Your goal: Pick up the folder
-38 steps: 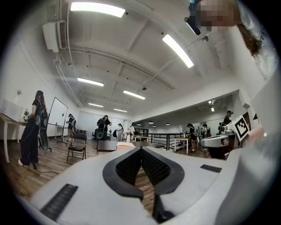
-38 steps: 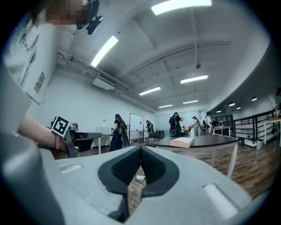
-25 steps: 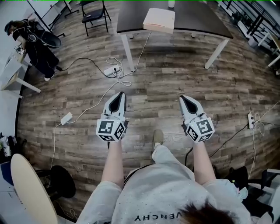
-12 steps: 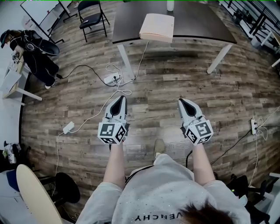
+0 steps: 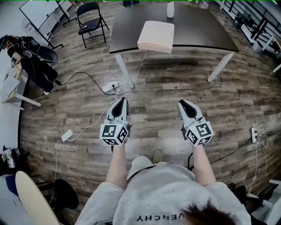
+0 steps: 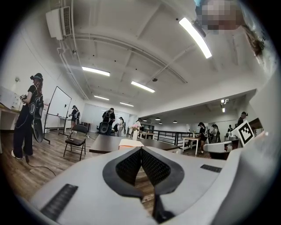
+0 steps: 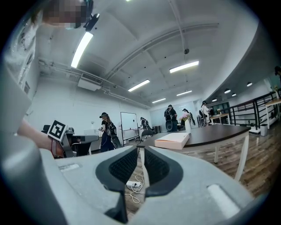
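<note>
The folder (image 5: 156,36) lies flat at the near edge of the table (image 5: 197,30), with a white bottle (image 5: 170,9) upright behind it. Well short of the table, over the wood floor (image 5: 153,88), the left tongs (image 5: 121,100) are closed tip to tip and empty. The right tongs (image 5: 181,103) are opening, with a narrow gap and nothing in it.

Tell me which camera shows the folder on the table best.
The head view: it looks down on the folder, whole top face showing, at the near edge of the table. The right gripper view shows it nearly edge-on. The left gripper view catches only a sliver.
</note>
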`<state>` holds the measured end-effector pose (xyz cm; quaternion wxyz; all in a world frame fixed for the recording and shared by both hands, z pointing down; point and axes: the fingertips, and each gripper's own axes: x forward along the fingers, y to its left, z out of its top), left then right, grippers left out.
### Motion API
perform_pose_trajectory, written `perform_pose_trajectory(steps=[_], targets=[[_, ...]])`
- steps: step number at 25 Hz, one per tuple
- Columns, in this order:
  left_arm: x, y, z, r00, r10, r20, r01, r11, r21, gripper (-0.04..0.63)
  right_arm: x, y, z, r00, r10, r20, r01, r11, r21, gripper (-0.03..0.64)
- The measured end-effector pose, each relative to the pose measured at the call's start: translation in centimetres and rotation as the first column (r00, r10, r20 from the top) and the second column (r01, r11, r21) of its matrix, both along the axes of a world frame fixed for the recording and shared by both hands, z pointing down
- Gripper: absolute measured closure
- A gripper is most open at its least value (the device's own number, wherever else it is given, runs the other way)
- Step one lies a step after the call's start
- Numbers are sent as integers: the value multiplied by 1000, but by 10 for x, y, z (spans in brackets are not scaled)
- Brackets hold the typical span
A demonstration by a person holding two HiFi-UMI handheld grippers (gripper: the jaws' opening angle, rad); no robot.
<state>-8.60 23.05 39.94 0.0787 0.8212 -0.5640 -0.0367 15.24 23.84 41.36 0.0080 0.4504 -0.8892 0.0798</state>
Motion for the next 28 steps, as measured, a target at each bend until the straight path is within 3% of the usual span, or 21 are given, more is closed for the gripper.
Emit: perform_pose_trajectory(steps=[11,20,28], targets=[[-11,-53,18,999,-35,-14,34,999,-28,597,1,-52,16,999,-2,37,4,999,-48,571],[-15,-146,19,1000,-6,-20,6,1000,-3,597,2,-138,18,999,29,37,-27,998,-48,571],[-11,-230,33,999,37,-26,-38,999,-33,597,-10,-209,35,999,41,34,-37,994,-105,571]])
